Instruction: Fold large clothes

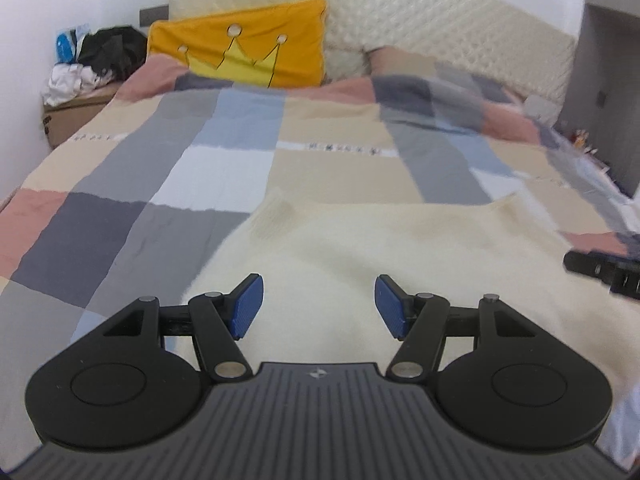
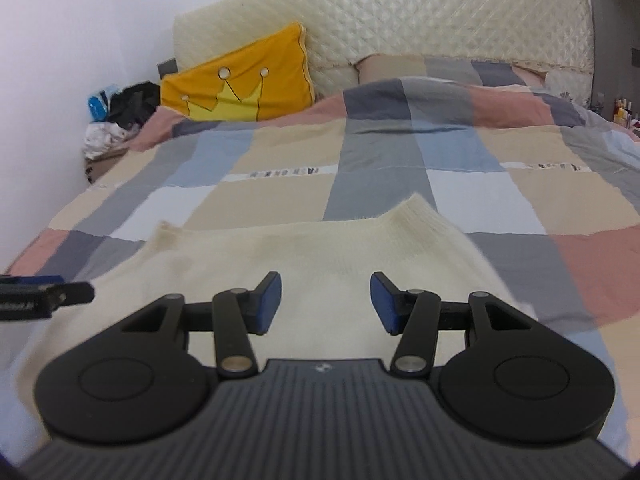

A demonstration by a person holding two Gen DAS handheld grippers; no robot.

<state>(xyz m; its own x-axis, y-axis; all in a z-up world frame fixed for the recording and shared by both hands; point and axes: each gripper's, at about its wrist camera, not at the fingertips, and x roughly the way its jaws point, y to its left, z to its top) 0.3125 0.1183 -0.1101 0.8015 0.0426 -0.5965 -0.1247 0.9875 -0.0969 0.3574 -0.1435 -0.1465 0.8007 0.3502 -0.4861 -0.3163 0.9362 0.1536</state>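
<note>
- Lying flat on the bed (image 1: 224, 152) is a big cream sweater (image 1: 360, 248), spread out at the near end, low in both views, at about 6 o'clock.
- At 9 o'clock from the sweater, up in the far left corner, sits a pile (image 1: 96, 60) of dark and white things on a box.
- Next along is a yellow pillow (image 1: 248, 44) with a crown on it, at about 11 o'clock, leaning on the cream headboard (image 1: 440, 28).
- The left gripper (image 1: 319, 307) hangs over the sweater with its jaws wide apart and nothing in them.
- The right gripper (image 2: 326, 304) does the same, jaws wide and empty, over the right part of the sweater.
- I think no fold has been made so far, as the sweater looks flat and open.
- To do this step well, I would bring each gripper down to an edge of the sweater and pinch just the cloth, not the bed cover under it.
- Both sides should lift together, so the fold comes out straight and not crooked.
- The cloth looks soft and floppy, so a slow lift would help it not slip out.
- Only the left view shows the sweater's left edge curving off toward 7 o'clock, with the right gripper's tip at 3 o'clock.
- Only the right view shows the ribbed corner (image 2: 416, 216) poking up at 12 o'clock, small bottles (image 2: 622, 110) at 2 o'clock, and the left gripper's tip at 9 o'clock.
</note>
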